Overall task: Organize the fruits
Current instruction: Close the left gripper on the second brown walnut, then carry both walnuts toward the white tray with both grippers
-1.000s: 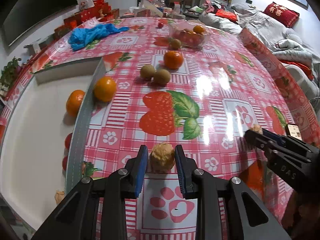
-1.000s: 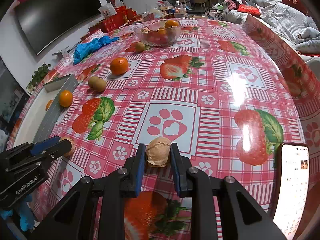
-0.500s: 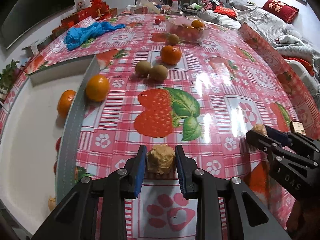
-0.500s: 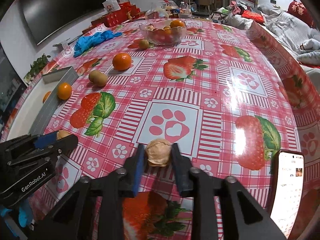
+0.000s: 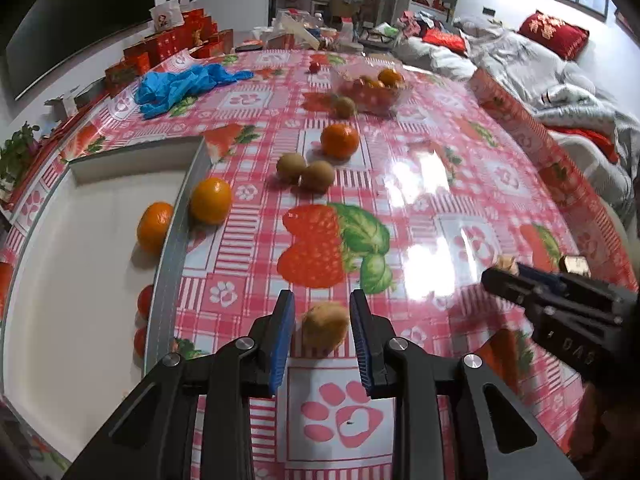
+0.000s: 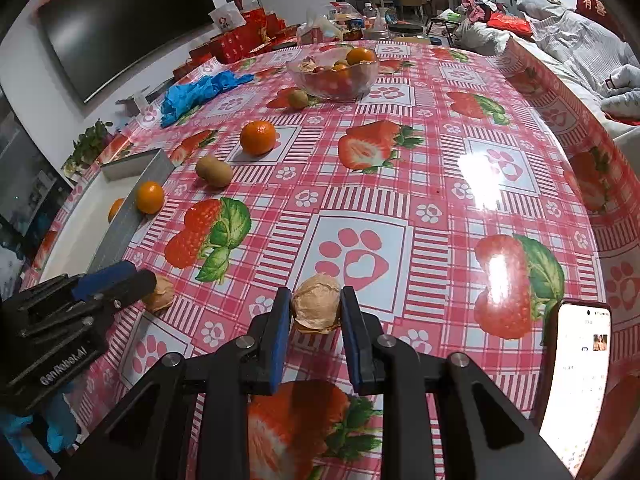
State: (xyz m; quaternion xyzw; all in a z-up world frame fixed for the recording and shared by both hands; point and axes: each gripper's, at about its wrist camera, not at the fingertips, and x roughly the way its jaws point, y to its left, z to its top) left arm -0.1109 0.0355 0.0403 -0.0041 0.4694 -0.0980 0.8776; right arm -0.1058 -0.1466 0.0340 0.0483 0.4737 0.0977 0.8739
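**Two walnuts, one between each pair of tongs**

Left gripper [image 5: 322, 334] reaches low over the tablecloth [image 5: 420, 200], jaws spread; a walnut [image 5: 325, 327] sits between the pads, gaps visible on both sides. Right gripper [image 6: 312, 320] is level, pinching a second walnut [image 6: 316, 309]. Only the right view shows the phone [image 6: 580, 376] at the table edge. The left view shows oranges and red fruit inside the white tray [image 5: 80, 280]. Kiwis [image 5: 306, 172] lie well ahead.

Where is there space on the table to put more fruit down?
The right side of the table is bare between the bowl and the phone. The white tray has open floor beside its orange. The left middle is crowded: two kiwis and oranges sit close together.
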